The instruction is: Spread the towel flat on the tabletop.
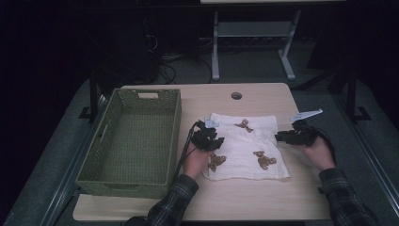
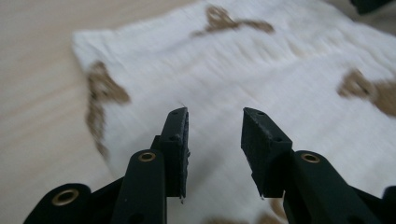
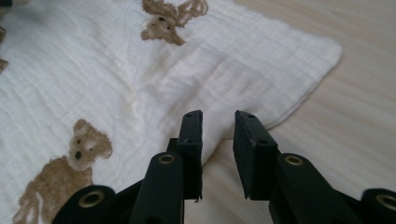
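High view: both the left gripper and right gripper hang spread, unladen, over the folded white bear-print muslin cloth, probably just-released; lifting it into the nine-o'clock green woven basket needs fresh pinches.

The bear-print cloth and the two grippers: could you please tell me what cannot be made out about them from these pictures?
- cloth: in the high view the left gripper and its hand cover the near left edge, so part of a bear print there is hidden.
- left gripper view: the far bear prints are blurred and the right one is cut by the edge.
- right gripper: too small and dark in the high view to judge its jaw gap.
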